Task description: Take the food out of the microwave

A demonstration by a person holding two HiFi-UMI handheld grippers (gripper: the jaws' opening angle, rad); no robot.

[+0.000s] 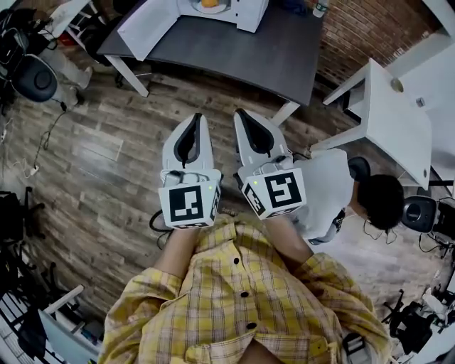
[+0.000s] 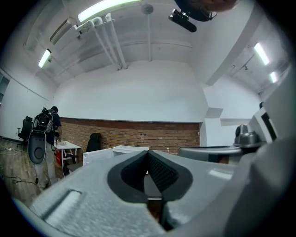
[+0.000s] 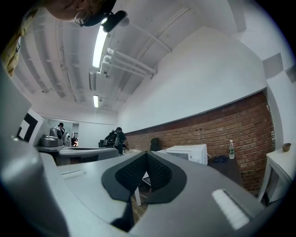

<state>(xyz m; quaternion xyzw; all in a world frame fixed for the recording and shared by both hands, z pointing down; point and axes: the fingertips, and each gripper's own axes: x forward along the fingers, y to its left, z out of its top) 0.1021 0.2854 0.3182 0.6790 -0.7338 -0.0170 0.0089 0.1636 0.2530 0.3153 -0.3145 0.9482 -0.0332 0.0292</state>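
Left tongs (image 1: 197, 117) and right tongs (image 1: 242, 112) closed (empty), microwave (image 1: 250, 15) well apart.

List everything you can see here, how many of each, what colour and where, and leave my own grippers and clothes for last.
microwave: one, white, door open, on the dark table
food: one portion, orange, inside the microwave
plate: one, white, under the food
dark table: one, dark grey, ahead of the grippers
bottle: one, clear, at the dark table's far right corner
white table: one, white, on the right
chair: one, black, far left
other person: one, white top, right of the grippers
floor: brown wood
brick wall: red-brown, top right
left gripper: one, pale grey, shut, empty
right gripper: one, pale grey, shut, empty
shirt: one, yellow plaid, bottom
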